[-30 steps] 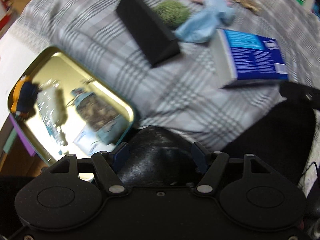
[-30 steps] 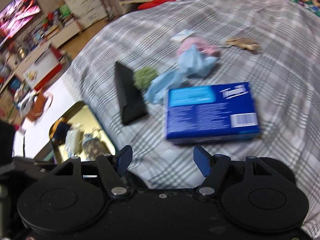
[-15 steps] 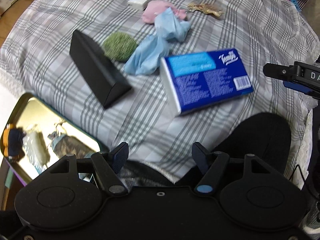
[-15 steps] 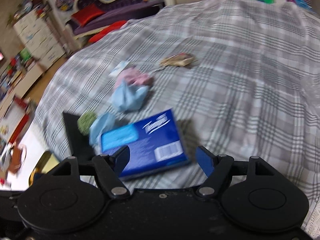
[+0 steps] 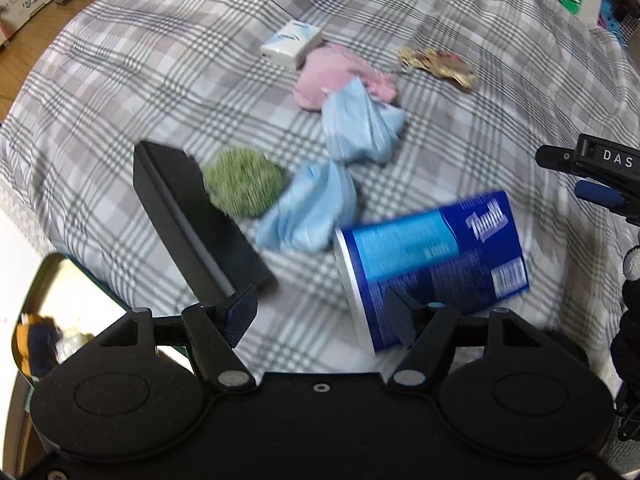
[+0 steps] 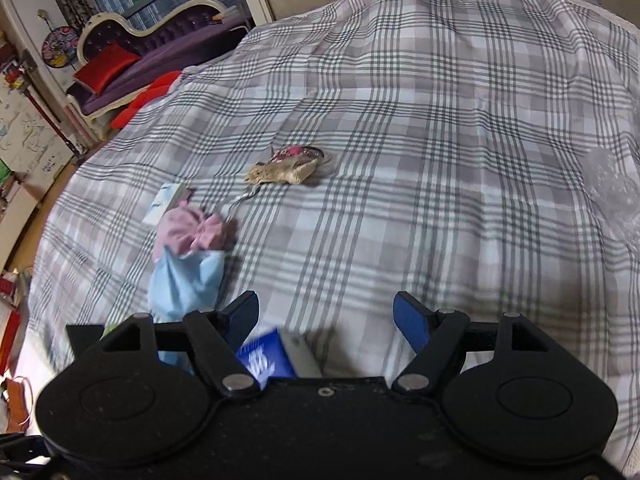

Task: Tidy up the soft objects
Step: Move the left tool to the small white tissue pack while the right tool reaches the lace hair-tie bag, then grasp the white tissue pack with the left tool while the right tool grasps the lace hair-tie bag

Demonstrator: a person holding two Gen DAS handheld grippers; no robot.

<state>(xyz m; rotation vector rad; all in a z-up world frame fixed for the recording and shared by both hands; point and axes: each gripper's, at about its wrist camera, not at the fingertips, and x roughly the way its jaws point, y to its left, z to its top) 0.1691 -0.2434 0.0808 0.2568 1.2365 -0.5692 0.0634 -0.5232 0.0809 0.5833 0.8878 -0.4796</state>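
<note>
- The left gripper hovers over the grey plaid bedspread, fingers apart and grasping nothing.
- The right gripper likewise hangs empty, fingers spread.
- Two crumpled light-blue cloths lie between a fuzzy green ball and a blue tissue pack.
- A pink cloth bundle touches the farther blue cloth.
- A black triangular case lies just beside the ball.

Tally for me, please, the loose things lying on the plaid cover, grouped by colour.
Light blue cloths: 2
Pink cloth: 1
Green fuzzy ball: 1
Black case: 1
Blue tissue pack: 1
White tissue packet: 1
Tan keychain piece: 1
Total: 8
</note>
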